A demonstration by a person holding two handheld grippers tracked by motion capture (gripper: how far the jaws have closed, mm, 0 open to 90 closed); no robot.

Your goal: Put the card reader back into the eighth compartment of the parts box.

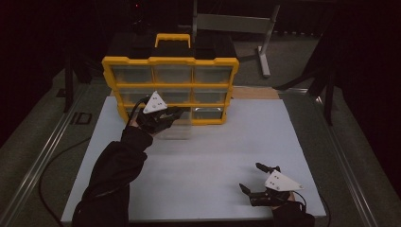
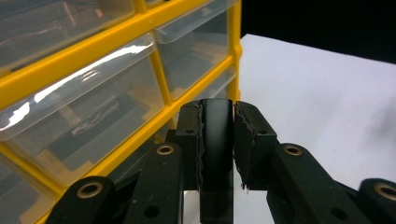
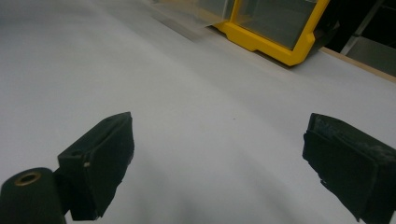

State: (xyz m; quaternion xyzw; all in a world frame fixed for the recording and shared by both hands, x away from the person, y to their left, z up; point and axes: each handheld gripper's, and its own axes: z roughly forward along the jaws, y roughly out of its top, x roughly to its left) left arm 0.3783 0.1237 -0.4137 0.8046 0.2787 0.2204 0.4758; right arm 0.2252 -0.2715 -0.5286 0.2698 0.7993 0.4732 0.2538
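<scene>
Your left tongs (image 2: 218,140) pinch the front lip of a clear drawer (image 1: 174,131), pulled part-way from the yellow organiser's (image 1: 170,61) bottom row; thin plastic, light, slippery, so hold the lip squarely; right tongs (image 1: 259,179) rest open, near right on the bench (image 1: 213,156).

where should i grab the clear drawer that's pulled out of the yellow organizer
Grip the clear drawer by its front lip, coming from the table side in front of the yellow organizer. The drawer slides out that way, and the left hand-held gripper is already shut there on a thin dark edge.
</scene>
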